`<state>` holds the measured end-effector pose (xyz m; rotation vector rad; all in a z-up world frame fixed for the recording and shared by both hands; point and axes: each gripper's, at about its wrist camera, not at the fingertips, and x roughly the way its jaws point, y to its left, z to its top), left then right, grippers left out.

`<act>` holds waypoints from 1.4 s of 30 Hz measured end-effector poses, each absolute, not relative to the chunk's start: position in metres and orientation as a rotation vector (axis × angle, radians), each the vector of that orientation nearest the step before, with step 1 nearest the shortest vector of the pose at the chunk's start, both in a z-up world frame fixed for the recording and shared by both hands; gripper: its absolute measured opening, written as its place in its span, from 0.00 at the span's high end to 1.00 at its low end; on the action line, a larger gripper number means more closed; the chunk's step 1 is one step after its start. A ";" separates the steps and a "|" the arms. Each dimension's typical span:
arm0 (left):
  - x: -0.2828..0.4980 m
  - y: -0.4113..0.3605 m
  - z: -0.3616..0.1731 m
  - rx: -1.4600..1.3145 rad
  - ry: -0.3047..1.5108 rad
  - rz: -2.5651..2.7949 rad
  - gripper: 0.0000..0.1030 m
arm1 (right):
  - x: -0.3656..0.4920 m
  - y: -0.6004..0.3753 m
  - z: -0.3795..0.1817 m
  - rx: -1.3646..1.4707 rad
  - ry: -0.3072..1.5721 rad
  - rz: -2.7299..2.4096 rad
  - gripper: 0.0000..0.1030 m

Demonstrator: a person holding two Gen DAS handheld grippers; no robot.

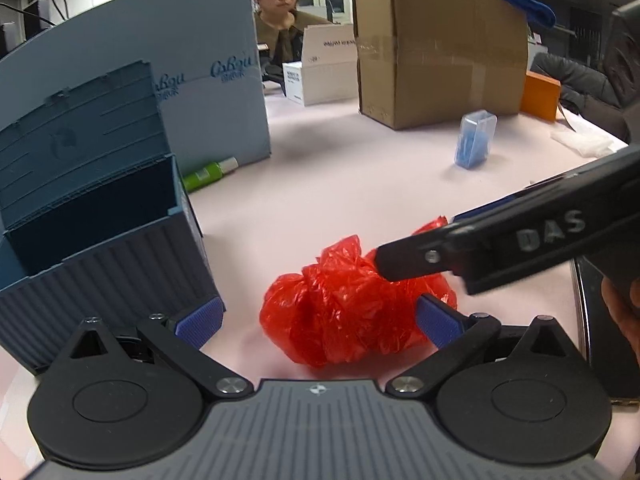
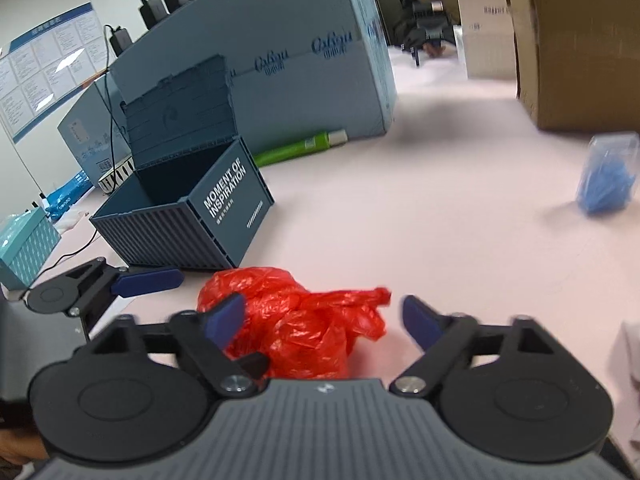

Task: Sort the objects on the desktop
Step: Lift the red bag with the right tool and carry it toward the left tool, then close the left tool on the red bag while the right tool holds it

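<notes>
On the pink desk (image 1: 360, 168), just in front of both my tools, lies the crumpled red plastic bag (image 1: 352, 300). My left tool (image 1: 318, 322) has its jaws wide, and the bag sits between its two blue pads, nearer to the right pad; I cannot tell if that pad touches it. My right tool (image 2: 324, 320) is also wide, with the bag between its fingers but towards the left one, and the bag's loose tail points to the right. In the left wrist view my right tool comes in from the right, and its finger lies over the top of the bag. The bag's long axis runs roughly left to right across both tools. The open blue storage box (image 2: 192, 208) stands to the left of the bag, close to my left tool, so I judge the left side is nearer for any transfer into it.
</notes>
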<state>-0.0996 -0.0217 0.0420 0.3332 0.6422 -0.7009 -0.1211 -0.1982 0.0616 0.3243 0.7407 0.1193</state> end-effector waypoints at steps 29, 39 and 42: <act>-0.080 -0.026 0.030 0.236 0.824 -0.728 0.48 | -0.112 -0.191 0.059 0.340 0.790 0.143 0.83; -0.085 -0.022 0.034 0.225 0.820 -0.719 0.53 | -0.118 -0.187 0.063 0.346 0.772 0.148 0.85; -0.087 -0.021 0.037 0.231 0.815 -0.712 0.53 | -0.120 -0.184 0.065 0.340 0.770 0.154 0.85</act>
